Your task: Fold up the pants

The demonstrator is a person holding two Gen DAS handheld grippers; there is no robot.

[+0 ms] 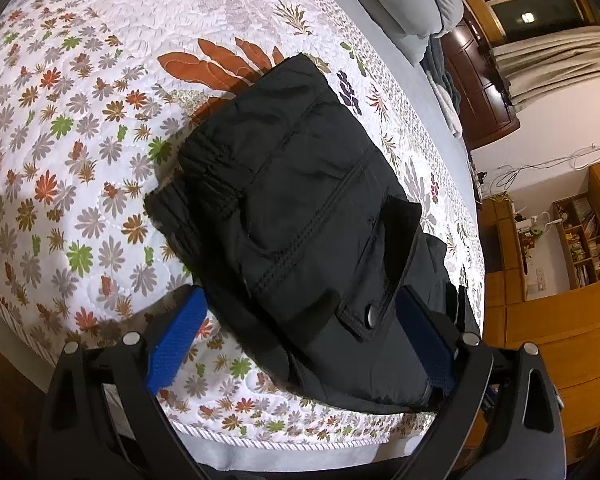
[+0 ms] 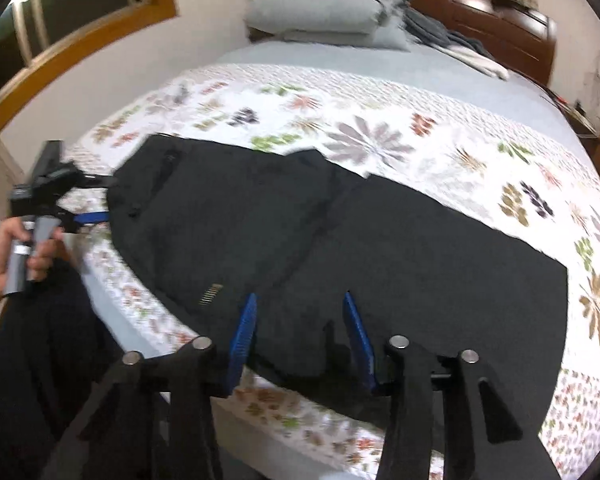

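Black pants (image 1: 300, 200) lie flat on the floral quilt (image 1: 80, 160), with the elastic waist toward the left and a snap pocket near my left gripper (image 1: 302, 296). That gripper is open wide; its blue pads (image 1: 176, 336) stand on either side of the pants' near end without pressing on it. In the right wrist view the pants (image 2: 340, 232) stretch across the quilt (image 2: 380, 120) along the bed's near edge. My right gripper (image 2: 300, 298) hovers open over the cloth at that edge, nothing pinched. The left gripper (image 2: 96, 198) straddles the pants' left end, held by a hand (image 2: 20, 248).
Grey pillows (image 2: 324, 12) and bundled clothes lie at the head of the bed by a dark wooden headboard (image 2: 500, 20). Wooden cabinets and bookshelves (image 1: 580, 240) stand beside the bed. The mattress edge (image 2: 260, 432) runs just below both grippers.
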